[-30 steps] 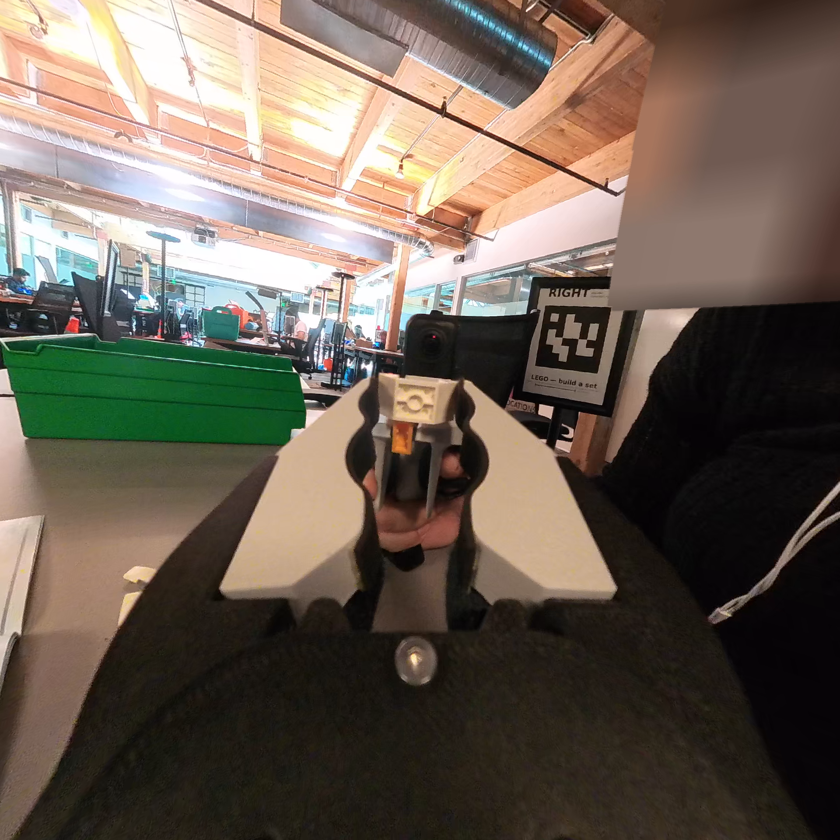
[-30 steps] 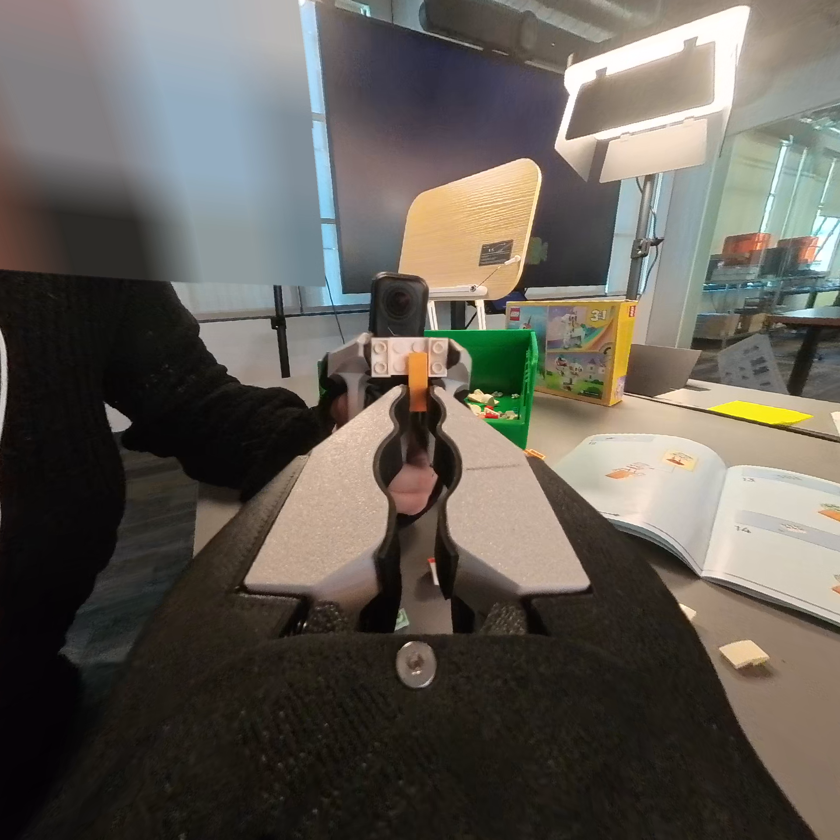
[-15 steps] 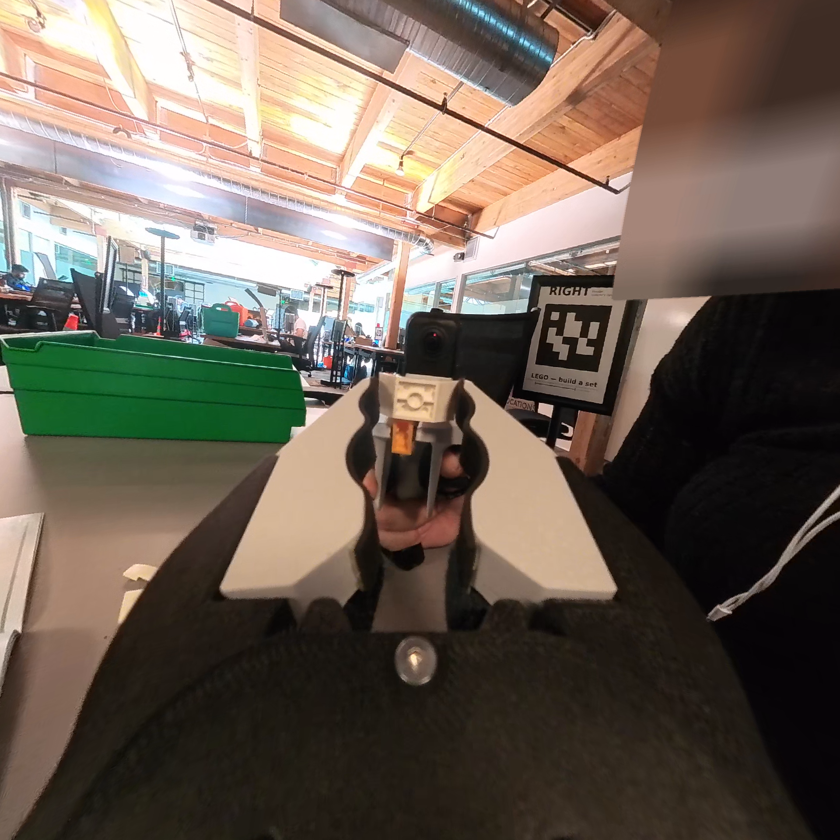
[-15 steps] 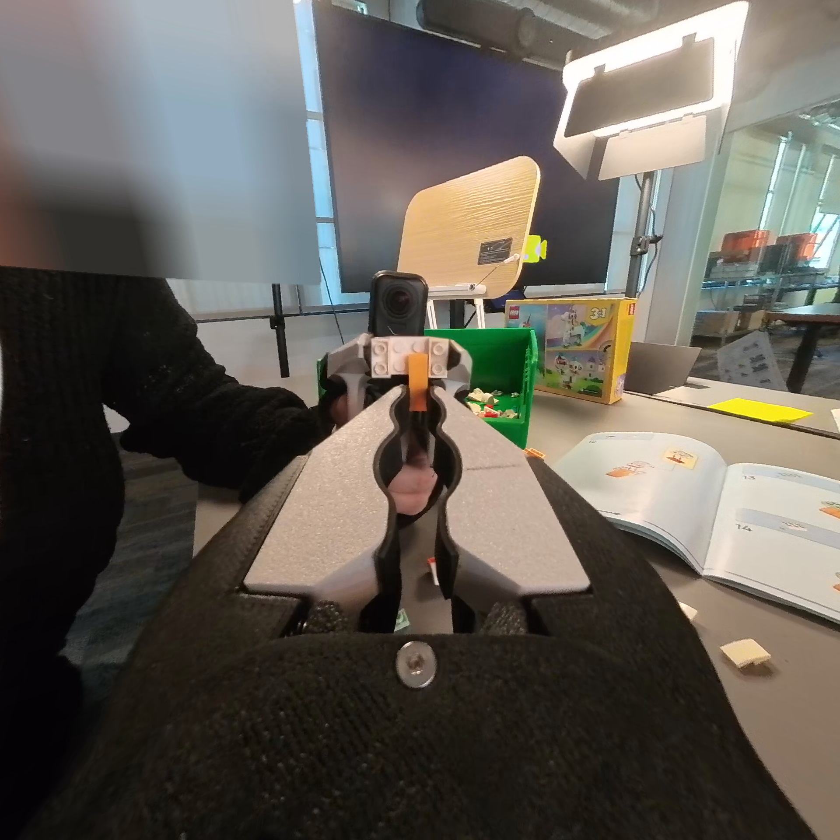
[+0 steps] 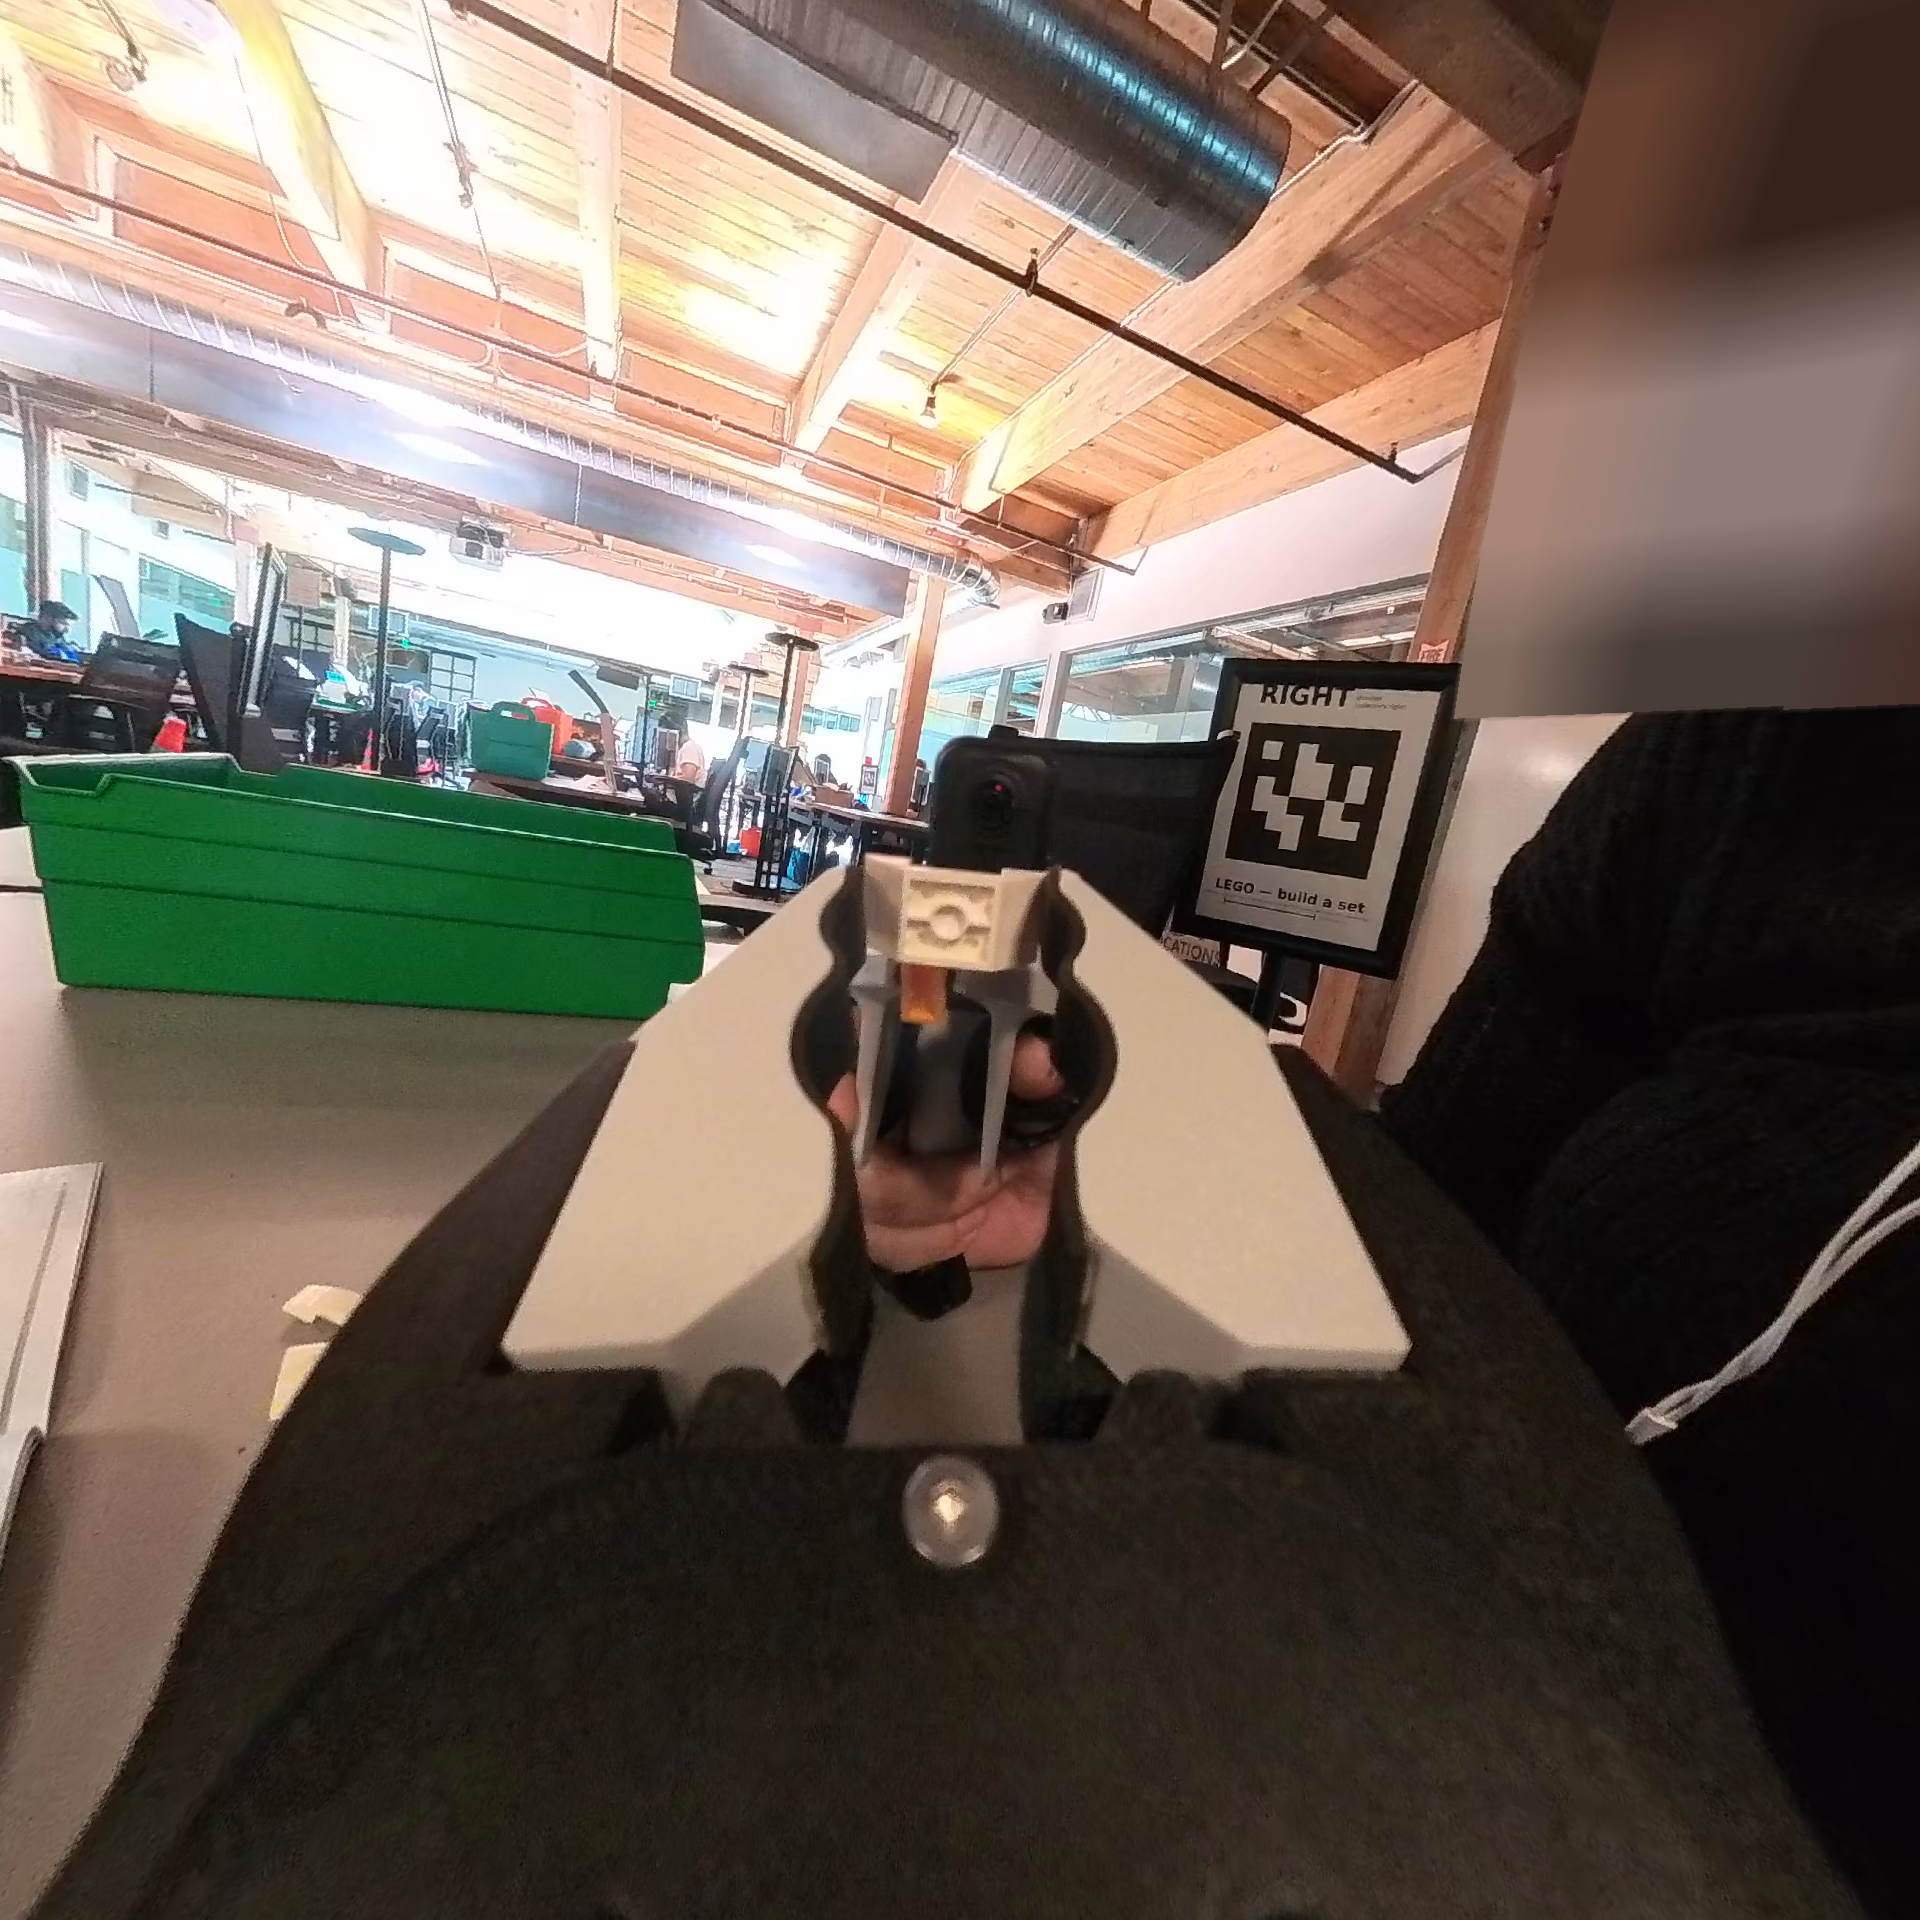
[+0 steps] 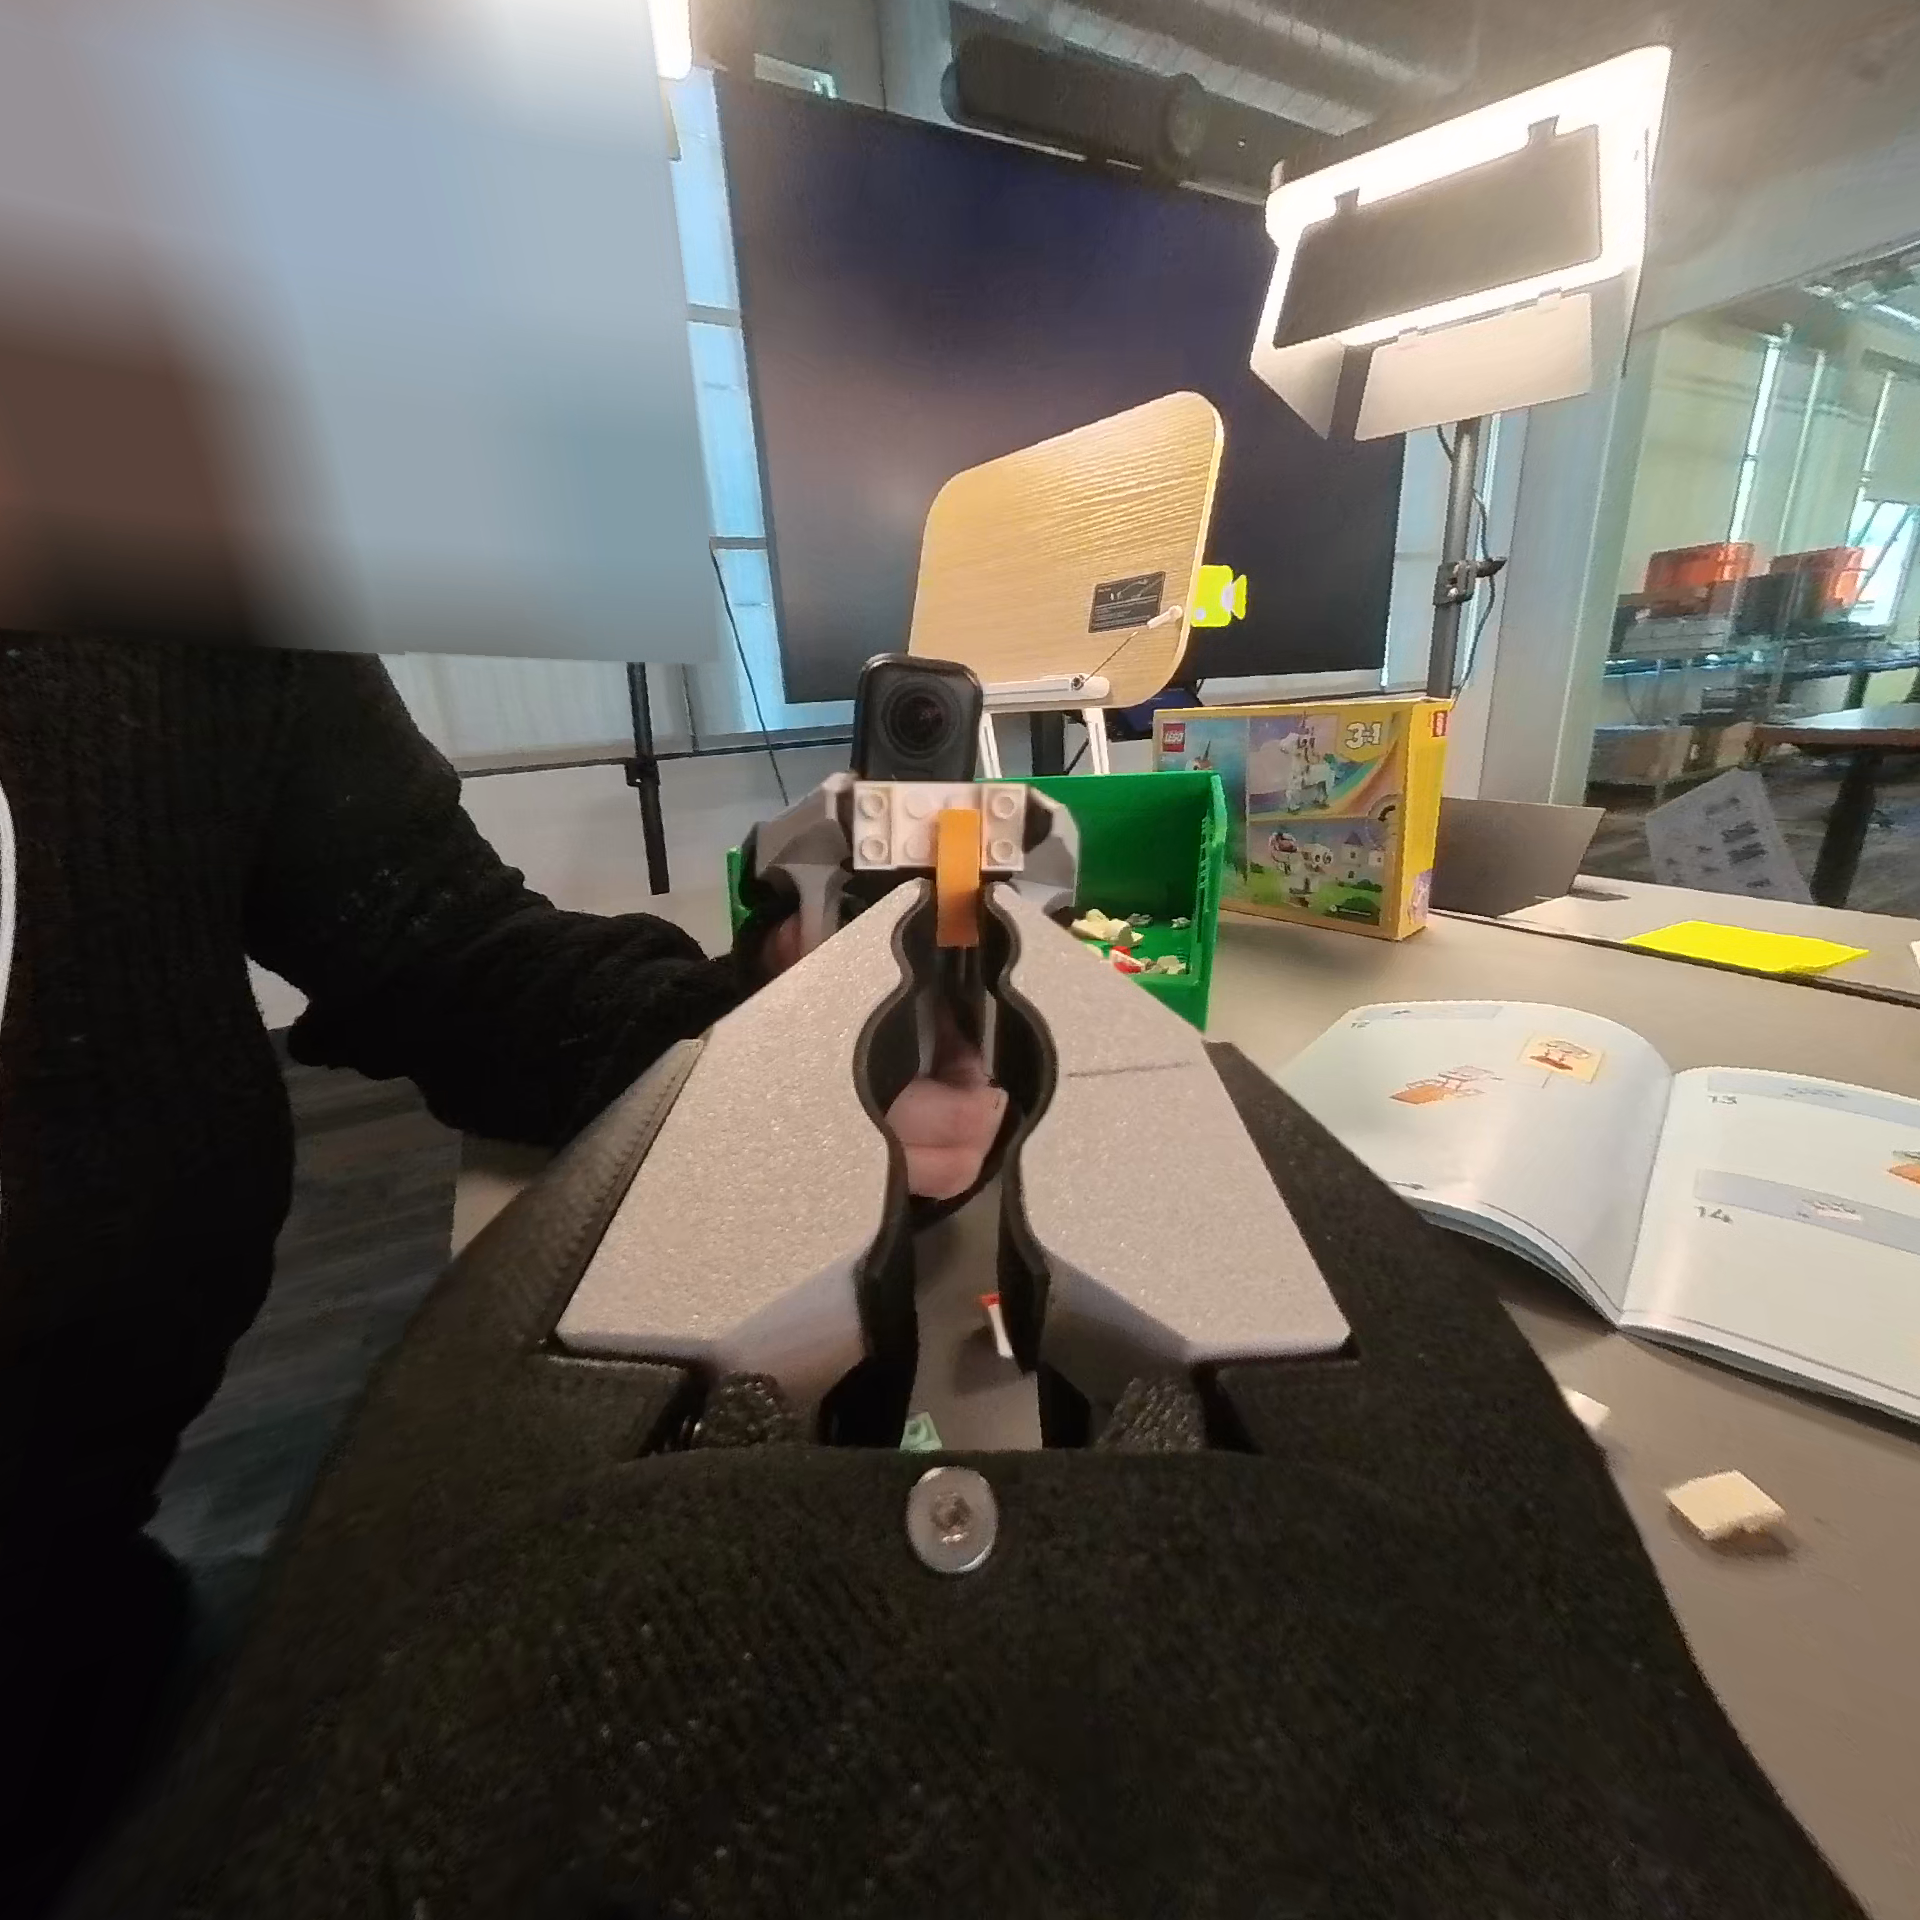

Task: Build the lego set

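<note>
I see the two grippers facing each other above the table (image 6: pixel 1714 997), tip to tip at frame centre in both views. The left gripper (image 5: pixel 951 925) has its fingers drawn in on the white plate (image 5: pixel 951 920), gripping it by its two ends, underside toward its camera. The right gripper (image 6: pixel 956 914) has its fingers nearly together, pinching the orange piece (image 6: pixel 956 878), which stands upright against the studded face of the white plate (image 6: pixel 940 836). Whether the orange piece is seated on the studs, I cannot tell.

Each gripper is held level, pointing at the other; a hand (image 6: pixel 945 1138) shows through the gap below the right fingertips, wrapped round the far handle.

Printed matter: a framed sign (image 5: pixel 1314 816) with a black-and-white marker and lettering sits at right of the left view. A yellow set box (image 6: pixel 1320 816) with a brand logo and picture art stands at centre right of the right view. An open booklet (image 6: pixel 1621 1153) with numbered steps lies at lower right.

A green bin (image 6: pixel 1143 883) holding loose pieces is behind the grippers; stacked green trays (image 5: pixel 343 894) are at left of the left view. A tan piece (image 6: pixel 1725 1522) lies at lower right.
</note>
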